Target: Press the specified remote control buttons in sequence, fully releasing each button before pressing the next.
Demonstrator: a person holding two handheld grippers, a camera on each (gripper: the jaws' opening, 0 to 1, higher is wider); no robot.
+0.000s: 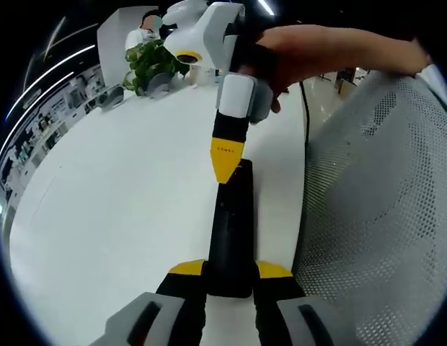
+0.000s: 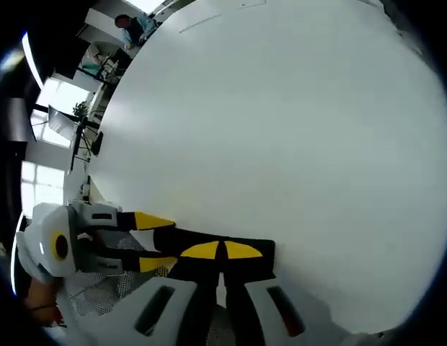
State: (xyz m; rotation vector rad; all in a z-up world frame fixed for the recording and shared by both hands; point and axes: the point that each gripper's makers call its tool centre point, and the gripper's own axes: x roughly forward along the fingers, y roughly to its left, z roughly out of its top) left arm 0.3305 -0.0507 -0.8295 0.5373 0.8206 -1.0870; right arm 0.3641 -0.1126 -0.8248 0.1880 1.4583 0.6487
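No text, label, brand, number or sign can be read in either view.

Left gripper view: the yellow tip of the right gripper [image 1: 227,160], just above the far end of the black remote control [image 1: 231,234], carries a short line of small dark print; too small and blurred to make out. The face of the remote control is dark, with no button markings legible.

Right gripper view: remote control [image 2: 216,252] lies under the yellow jaw tips; no lettering resolves on it. Left gripper [image 2: 148,241], just left of the remote control, shows no readable marking.
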